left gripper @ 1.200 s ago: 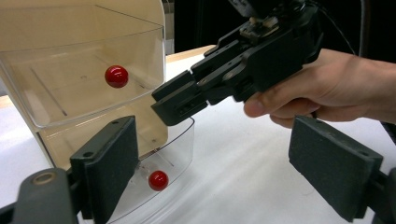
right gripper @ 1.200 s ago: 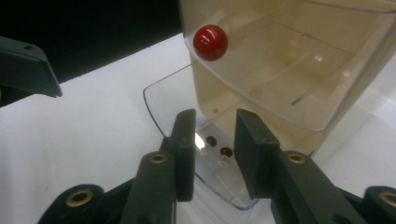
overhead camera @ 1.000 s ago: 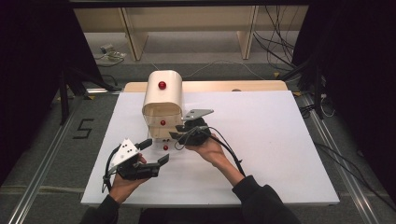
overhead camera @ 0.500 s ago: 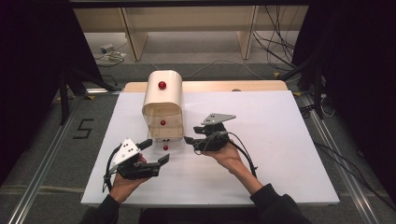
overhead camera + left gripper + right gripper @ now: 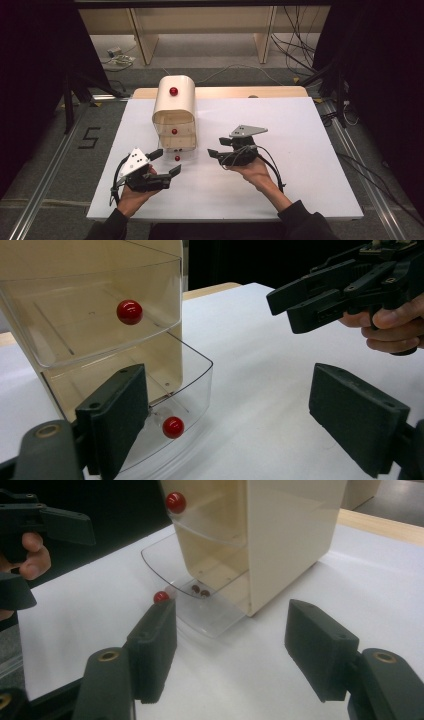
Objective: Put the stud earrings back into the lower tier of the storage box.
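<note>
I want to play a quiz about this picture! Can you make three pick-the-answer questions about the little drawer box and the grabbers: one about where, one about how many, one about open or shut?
1. Where does the drawer box stand?
A. on the white table
B. on the floor
C. on a shelf

2. How many red knobs show on it in the high view?
A. one
B. three
C. five

3. How is the bottom drawer?
A. pushed in
B. taken out and lying on the table
C. pulled partly out

Answers:
1 A, the box sits on the white tabletop ahead of the left gripper and right gripper.
2 B, one red knob per drawer, three in a row.
3 C, its clear front sticks out past the box while the drawers above sit flush.
</note>
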